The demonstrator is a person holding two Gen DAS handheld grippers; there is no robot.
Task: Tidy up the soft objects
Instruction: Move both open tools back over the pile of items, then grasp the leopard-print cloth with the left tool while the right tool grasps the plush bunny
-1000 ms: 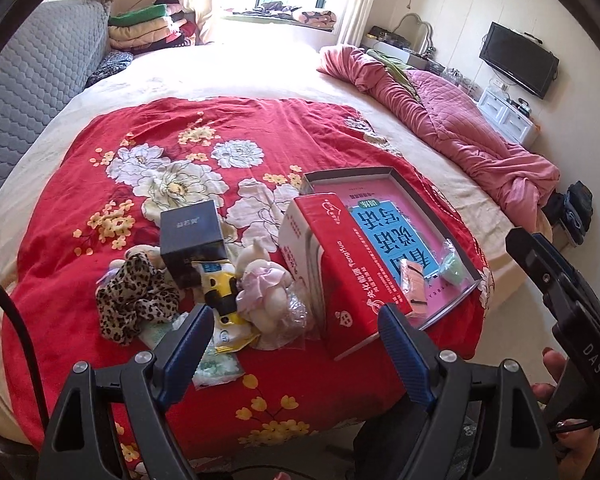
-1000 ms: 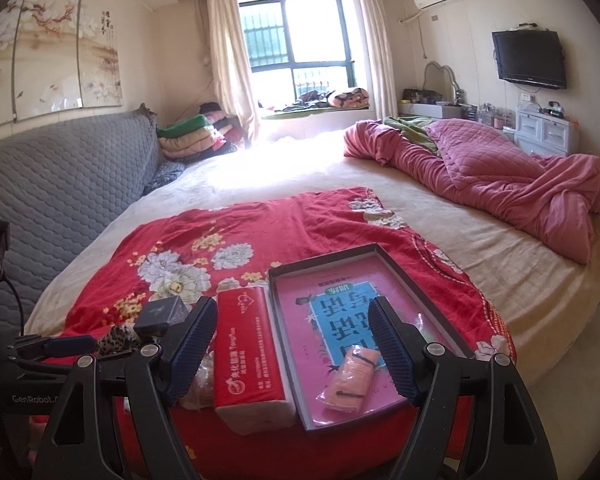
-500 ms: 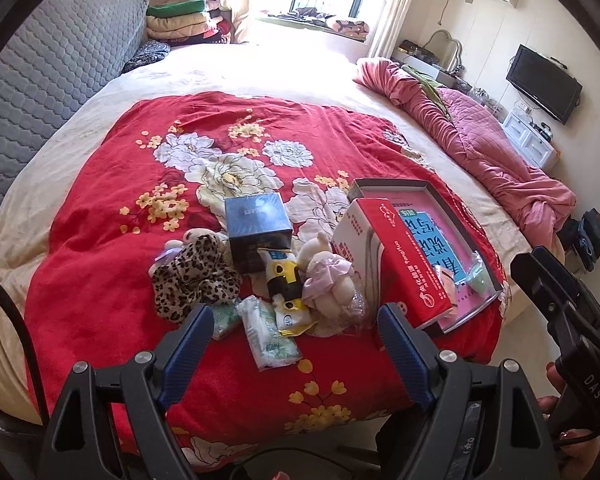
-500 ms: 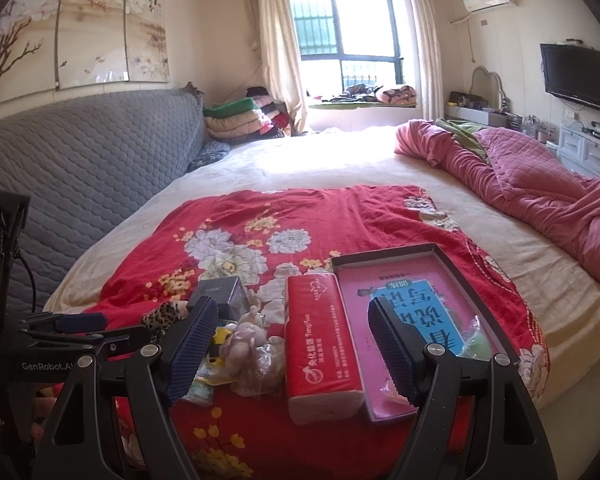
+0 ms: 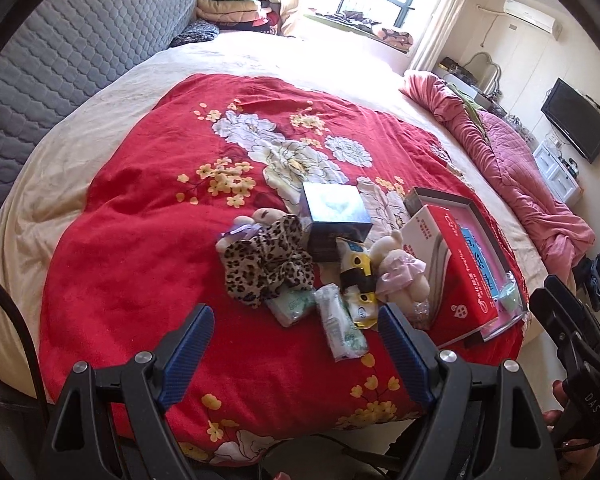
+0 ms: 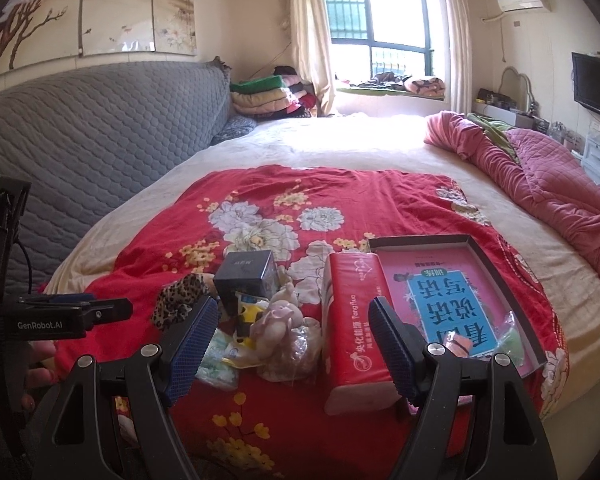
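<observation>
Both left tongs [image 5: 294, 343] and right tongs [image 6: 292, 342] stand wide open, empty, short of the pile. Recommended: bring one down squarely over a single soft item. Tissue packet [image 5: 340, 326] lies just beyond the left tongs; leopard scrunchie [image 5: 266, 266] behind it; plush toy [image 5: 400, 276] right of it, beside the red tissue pack [image 6: 354, 328].

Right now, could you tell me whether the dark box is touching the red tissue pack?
Apart. The left wrist view shows the dark box and the red tissue pack separated by flowered blanket and the small plush toy.
</observation>
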